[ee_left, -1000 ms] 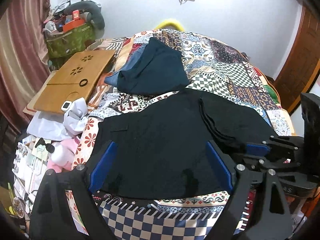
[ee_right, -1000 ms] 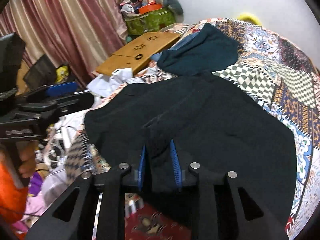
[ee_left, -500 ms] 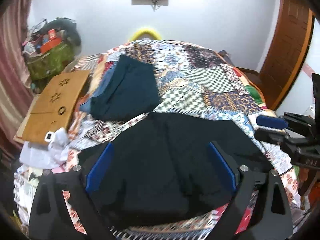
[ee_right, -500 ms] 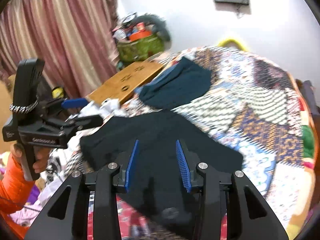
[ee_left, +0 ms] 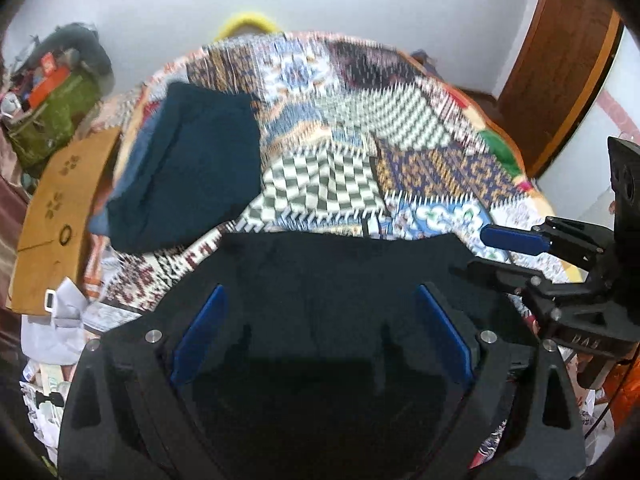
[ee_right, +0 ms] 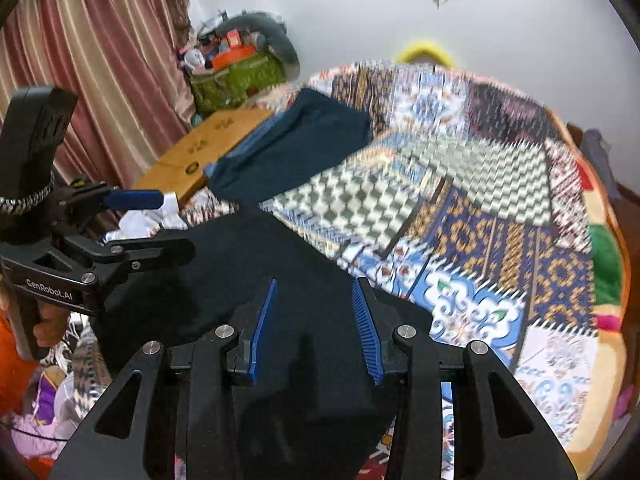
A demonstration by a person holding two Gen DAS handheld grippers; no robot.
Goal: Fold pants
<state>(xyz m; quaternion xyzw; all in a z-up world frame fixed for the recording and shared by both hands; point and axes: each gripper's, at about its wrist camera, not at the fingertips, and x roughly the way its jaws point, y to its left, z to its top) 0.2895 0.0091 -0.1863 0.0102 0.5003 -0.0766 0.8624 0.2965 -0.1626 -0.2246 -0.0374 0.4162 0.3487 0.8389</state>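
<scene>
Black folded pants (ee_left: 340, 280) lie near the patchwork quilt's (ee_left: 440, 168) front edge beneath both spread, empty grippers, left (ee_left: 320, 332) and right (ee_right: 312, 328).

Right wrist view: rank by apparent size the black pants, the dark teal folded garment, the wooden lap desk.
1. black pants, largest, though nearest the camera
2. dark teal folded garment
3. wooden lap desk, smallest, partly hidden
</scene>
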